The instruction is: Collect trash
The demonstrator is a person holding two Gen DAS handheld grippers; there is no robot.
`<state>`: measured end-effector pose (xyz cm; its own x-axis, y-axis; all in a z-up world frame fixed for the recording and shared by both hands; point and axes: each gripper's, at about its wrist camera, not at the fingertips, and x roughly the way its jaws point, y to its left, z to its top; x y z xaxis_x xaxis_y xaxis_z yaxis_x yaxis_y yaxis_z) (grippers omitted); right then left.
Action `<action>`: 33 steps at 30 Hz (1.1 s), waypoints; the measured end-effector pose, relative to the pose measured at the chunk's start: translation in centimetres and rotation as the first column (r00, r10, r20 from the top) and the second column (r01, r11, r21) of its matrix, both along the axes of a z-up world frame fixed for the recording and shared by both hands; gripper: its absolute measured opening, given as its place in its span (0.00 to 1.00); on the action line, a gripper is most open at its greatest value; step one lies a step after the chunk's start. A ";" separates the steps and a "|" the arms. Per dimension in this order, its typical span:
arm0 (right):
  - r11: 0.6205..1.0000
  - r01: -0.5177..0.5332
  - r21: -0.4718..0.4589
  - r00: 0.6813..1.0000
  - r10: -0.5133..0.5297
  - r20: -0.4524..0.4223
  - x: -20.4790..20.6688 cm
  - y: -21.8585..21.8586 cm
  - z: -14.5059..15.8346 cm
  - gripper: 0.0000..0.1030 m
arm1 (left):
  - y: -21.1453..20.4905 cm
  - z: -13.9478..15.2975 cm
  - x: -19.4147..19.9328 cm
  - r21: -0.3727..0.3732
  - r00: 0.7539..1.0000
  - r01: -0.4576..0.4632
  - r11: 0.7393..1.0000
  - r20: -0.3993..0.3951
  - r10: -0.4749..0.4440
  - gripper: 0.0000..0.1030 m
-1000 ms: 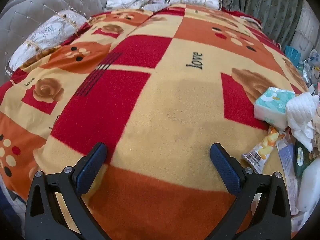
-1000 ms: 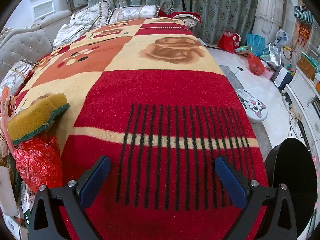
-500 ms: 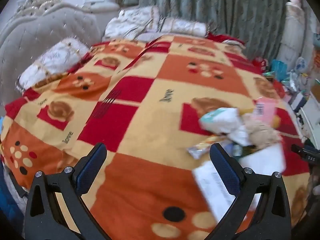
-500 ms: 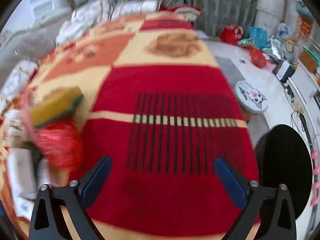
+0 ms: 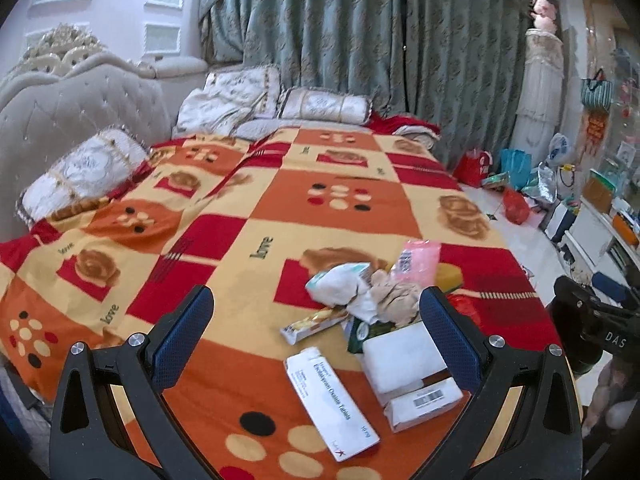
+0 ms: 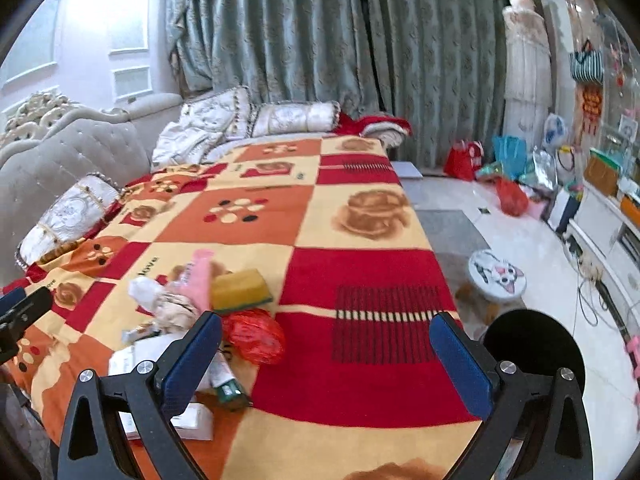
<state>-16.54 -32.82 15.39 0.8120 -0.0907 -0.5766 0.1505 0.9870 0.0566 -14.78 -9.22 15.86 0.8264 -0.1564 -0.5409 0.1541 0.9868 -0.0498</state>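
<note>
A pile of trash lies on the patterned blanket: a white tablet box, a white packet, crumpled tissue, a pink wrapper, a snack wrapper. In the right wrist view the pile shows a yellow sponge and a red crumpled bag. My left gripper is open and empty, held above the pile. My right gripper is open and empty, just right of the pile. A black bin stands by the bed's right edge.
Pillows and a padded headboard lie at the far and left sides. Curtains hang behind. A cat-face stool, bags and a white cabinet stand on the floor to the right.
Both grippers have pulled back and risen from close over the blanket. The whole bed and the trash pile now show. Both stay open.
</note>
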 end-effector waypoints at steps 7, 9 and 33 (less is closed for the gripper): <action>0.999 -0.028 -0.035 0.999 0.030 0.044 -0.4 1.6 1.7 1.00 | -0.5 0.7 -0.9 -0.012 1.000 0.008 1.000 0.028 -0.007 0.99; 0.999 -0.032 -0.038 0.998 0.034 0.047 -0.5 1.8 1.7 1.00 | -0.5 0.8 -1.1 -0.018 0.999 0.006 1.000 0.031 -0.005 0.99; 0.999 -0.044 -0.029 0.998 0.046 0.039 -0.2 2.5 2.0 1.00 | -0.2 0.5 -0.3 -0.032 1.000 -0.011 0.999 0.007 0.011 0.99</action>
<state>-16.70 -30.36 17.34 0.8375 -0.0696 -0.5420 0.1041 0.9940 0.0332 -15.11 -9.44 16.33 0.8321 -0.1642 -0.5298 0.1436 0.9864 -0.0803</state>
